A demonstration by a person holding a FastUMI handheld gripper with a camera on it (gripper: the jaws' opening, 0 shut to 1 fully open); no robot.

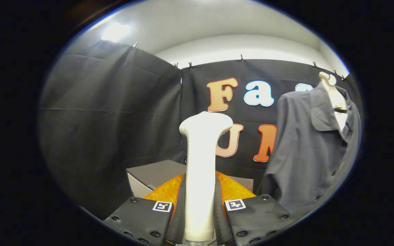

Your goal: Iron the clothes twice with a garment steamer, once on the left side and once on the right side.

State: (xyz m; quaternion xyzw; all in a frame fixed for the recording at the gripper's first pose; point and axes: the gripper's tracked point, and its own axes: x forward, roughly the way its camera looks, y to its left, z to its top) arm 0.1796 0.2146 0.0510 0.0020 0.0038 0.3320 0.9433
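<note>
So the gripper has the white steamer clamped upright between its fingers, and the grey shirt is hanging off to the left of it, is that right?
Not quite. In the gripper view the gripper does clamp the white steamer upright between its fingers, but the grey shirt hangs to the right of it, not the left.
</note>
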